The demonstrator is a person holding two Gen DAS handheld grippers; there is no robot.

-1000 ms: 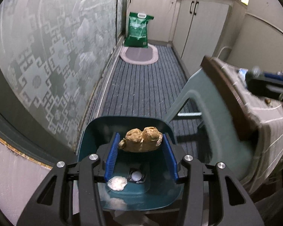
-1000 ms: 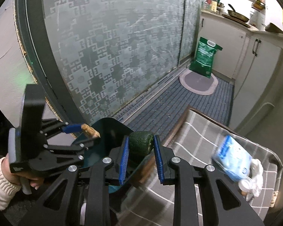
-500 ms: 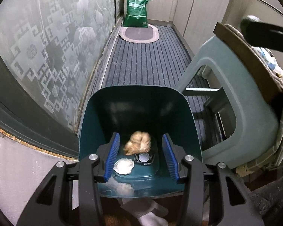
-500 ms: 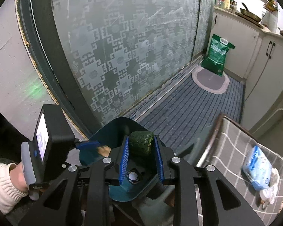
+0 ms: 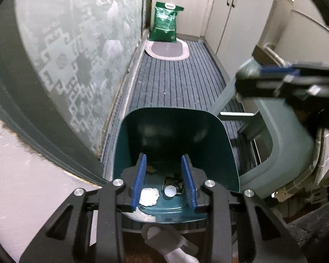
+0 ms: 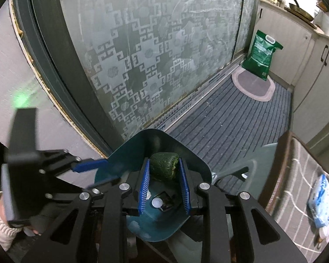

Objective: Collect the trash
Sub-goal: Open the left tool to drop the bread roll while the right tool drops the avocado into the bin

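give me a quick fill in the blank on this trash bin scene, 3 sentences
The right gripper is shut on a dark ____ lump above the teal bin.
A white bottle ____ lies at the bottom of the bin.
Nothing sits between the left gripper fingers, so that gripper is ____.

Missing words: green; cap; empty

bottle cap (image 5: 170,191) in bin (image 5: 221,151), beside door (image 5: 81,50)

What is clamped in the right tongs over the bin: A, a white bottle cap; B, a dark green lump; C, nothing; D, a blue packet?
B: in the right wrist view a dark green lump sits pressed between the blue pads of the right tongs, above the open teal bin.
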